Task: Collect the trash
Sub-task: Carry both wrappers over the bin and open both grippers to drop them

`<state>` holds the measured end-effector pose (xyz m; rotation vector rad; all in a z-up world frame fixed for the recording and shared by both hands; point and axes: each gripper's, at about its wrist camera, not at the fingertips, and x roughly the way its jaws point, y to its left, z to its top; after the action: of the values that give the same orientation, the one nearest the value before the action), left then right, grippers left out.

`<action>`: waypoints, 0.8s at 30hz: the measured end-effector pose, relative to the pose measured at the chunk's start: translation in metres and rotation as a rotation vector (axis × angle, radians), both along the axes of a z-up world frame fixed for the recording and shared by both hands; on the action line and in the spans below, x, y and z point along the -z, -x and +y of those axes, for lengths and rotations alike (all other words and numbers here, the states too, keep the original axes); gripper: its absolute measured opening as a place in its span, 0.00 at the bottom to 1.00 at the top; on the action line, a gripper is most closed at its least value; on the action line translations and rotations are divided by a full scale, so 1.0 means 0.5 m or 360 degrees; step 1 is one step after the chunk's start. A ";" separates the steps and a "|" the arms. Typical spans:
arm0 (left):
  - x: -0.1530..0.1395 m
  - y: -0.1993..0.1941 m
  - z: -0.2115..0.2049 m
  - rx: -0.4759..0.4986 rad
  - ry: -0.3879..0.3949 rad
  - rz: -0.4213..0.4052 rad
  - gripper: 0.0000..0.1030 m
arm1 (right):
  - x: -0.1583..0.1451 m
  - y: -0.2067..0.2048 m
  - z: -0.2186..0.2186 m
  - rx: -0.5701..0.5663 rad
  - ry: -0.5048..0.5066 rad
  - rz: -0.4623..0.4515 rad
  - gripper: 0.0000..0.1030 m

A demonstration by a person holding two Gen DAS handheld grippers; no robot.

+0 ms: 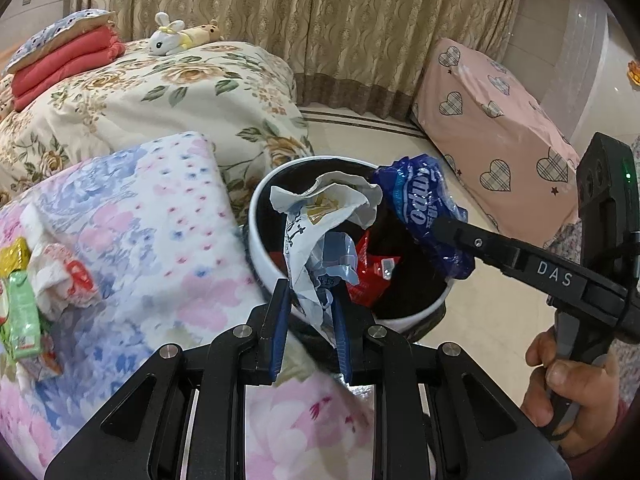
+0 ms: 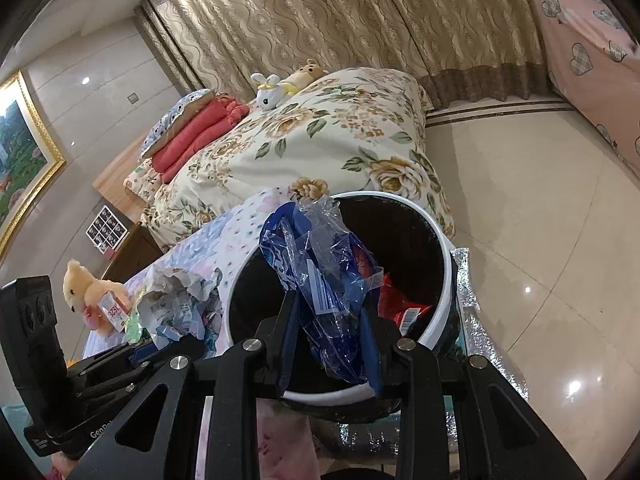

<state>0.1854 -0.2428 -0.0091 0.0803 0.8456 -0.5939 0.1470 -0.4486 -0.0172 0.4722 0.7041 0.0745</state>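
Note:
A white-rimmed bin (image 1: 256,216) with a black inside stands on the floor beside the bed, with a red wrapper (image 1: 372,276) lying in it. My left gripper (image 1: 310,296) is shut on a crumpled white paper wrapper (image 1: 320,224) that hangs over the bin's near rim. From the right, my right gripper (image 1: 444,228) holds a crumpled blue plastic wrapper (image 1: 420,208) over the bin's far side. In the right wrist view the right gripper (image 2: 328,306) is shut on the blue plastic wrapper (image 2: 328,276) above the bin (image 2: 444,248). There the left gripper (image 2: 156,346) carries the white paper wrapper (image 2: 180,292) at lower left.
A green packet (image 1: 22,312) and a white-and-red wrapper (image 1: 60,276) lie on the pastel floral blanket (image 1: 160,220). Behind is a bed with a flowered quilt (image 1: 180,92) and plush toys. A pink heart-print box (image 1: 500,140) stands on the tiled floor. A hand (image 1: 568,380) grips the right handle.

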 end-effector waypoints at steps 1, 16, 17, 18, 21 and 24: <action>0.000 -0.001 -0.003 0.0001 -0.0002 0.0000 0.19 | 0.002 -0.004 -0.002 0.0000 -0.0001 0.0007 0.29; 0.016 -0.023 -0.028 -0.0020 -0.0006 0.0028 0.55 | 0.019 -0.034 -0.023 0.0023 -0.0047 0.0066 0.55; 0.015 -0.021 -0.027 -0.0019 -0.0009 0.0022 0.55 | 0.018 -0.033 -0.026 0.0027 -0.0051 0.0062 0.56; 0.015 -0.019 -0.025 -0.0019 -0.0013 0.0019 0.55 | 0.018 -0.030 -0.028 0.0036 -0.0055 0.0056 0.57; 0.018 -0.012 -0.015 -0.0023 -0.0009 0.0022 0.55 | 0.015 -0.024 -0.031 0.0051 -0.0062 0.0040 0.60; 0.024 -0.002 0.005 -0.0044 -0.0002 0.0035 0.55 | 0.012 -0.016 -0.028 0.0058 -0.0075 0.0020 0.64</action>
<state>0.1866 -0.2401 -0.0211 0.0629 0.8672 -0.5693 0.1551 -0.4628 -0.0230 0.5307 0.7071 0.0540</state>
